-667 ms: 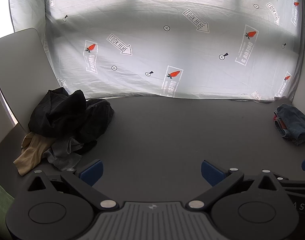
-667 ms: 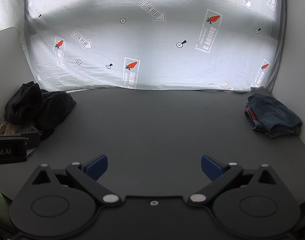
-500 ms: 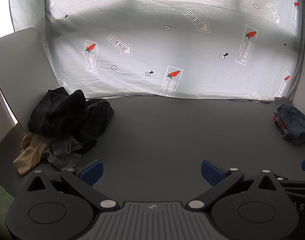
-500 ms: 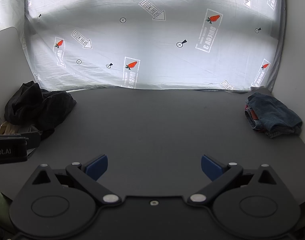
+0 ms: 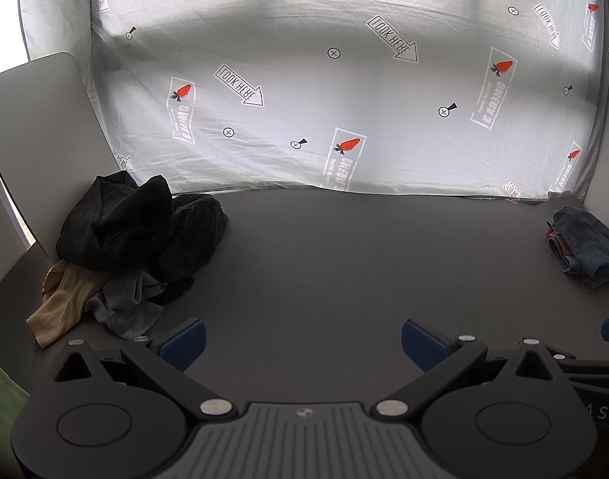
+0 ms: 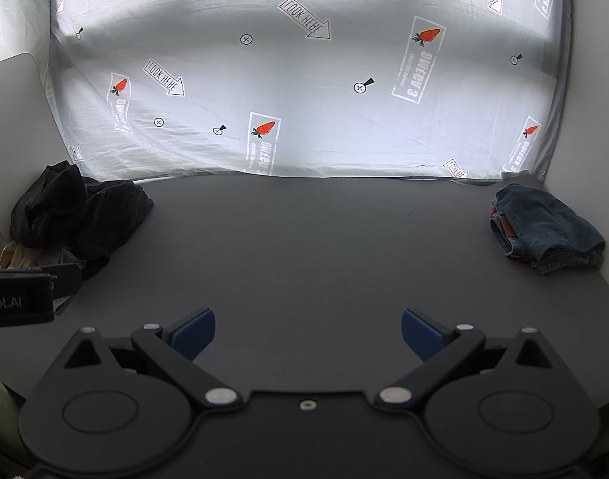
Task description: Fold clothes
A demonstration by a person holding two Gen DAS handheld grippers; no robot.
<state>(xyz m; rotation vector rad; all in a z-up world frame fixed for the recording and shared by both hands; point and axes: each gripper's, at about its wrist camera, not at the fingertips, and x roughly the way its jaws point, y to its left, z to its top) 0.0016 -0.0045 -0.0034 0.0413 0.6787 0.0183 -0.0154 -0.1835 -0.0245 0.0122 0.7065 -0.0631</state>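
A heap of unfolded clothes [image 5: 136,235] lies at the left back of the dark table: black garments on top, a grey one [image 5: 132,303] and a tan one [image 5: 62,299] below. It also shows in the right wrist view [image 6: 76,215]. A folded stack topped by blue jeans [image 5: 584,247] sits at the right back, also in the right wrist view [image 6: 544,227]. My left gripper [image 5: 302,343] is open and empty above the table's front, right of the heap. My right gripper [image 6: 308,335] is open and empty over the table's middle front.
A white printed sheet [image 5: 344,99] hangs behind the table. A grey panel [image 5: 36,139] stands at the left behind the heap. The left gripper's body [image 6: 16,299] shows at the left edge of the right wrist view. The dark table [image 6: 304,247] stretches between the two piles.
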